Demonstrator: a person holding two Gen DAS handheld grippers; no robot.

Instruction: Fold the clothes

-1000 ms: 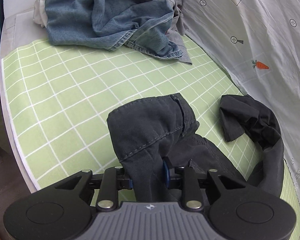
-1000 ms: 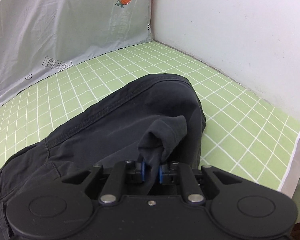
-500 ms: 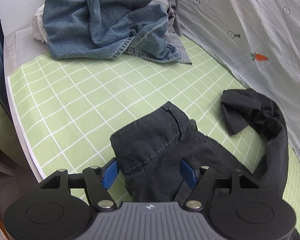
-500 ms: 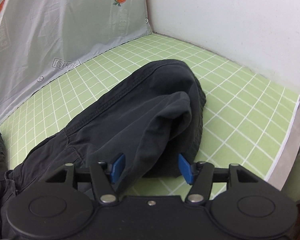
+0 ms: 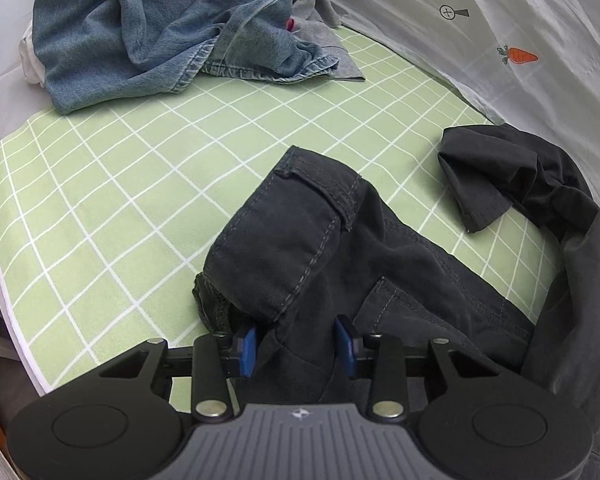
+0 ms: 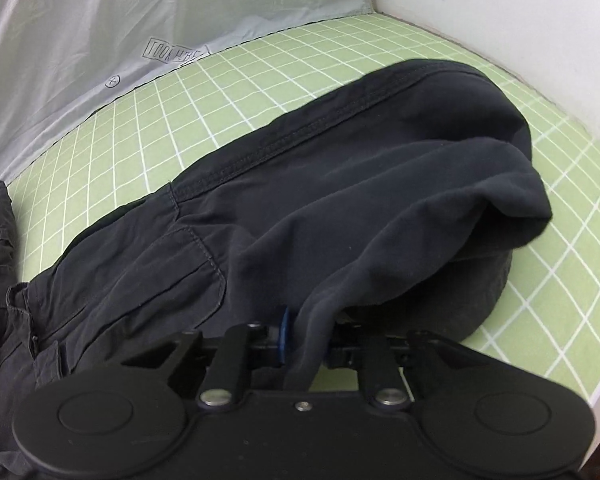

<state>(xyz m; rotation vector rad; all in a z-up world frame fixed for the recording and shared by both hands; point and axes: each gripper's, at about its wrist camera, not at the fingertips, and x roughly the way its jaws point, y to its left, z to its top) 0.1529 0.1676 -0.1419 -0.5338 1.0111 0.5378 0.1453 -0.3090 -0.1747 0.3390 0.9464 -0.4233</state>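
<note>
Dark grey trousers (image 5: 324, 240) lie on the green checked mat (image 5: 140, 184), one leg curling round at the right (image 5: 572, 216). My left gripper (image 5: 296, 346) is partly open, its blue pads on either side of a fold at the waistband end, a gap on each side. In the right wrist view the trousers (image 6: 340, 184) lie folded over on the mat (image 6: 228, 92). My right gripper (image 6: 306, 338) has its jaws close together around a hanging fold of dark cloth; the right pad is hidden by the cloth.
A heap of blue denim and grey clothes (image 5: 172, 28) lies at the far end of the mat. A grey printed sheet (image 5: 500, 20) hangs along the back. A white wall (image 6: 520, 12) stands on the right. The mat's near edge (image 5: 16, 320) drops off at the left.
Both grippers opened wide half a second ago and dropped the cloth. Now both have narrowed again around folds of the trousers, the right one much more than the left.
</note>
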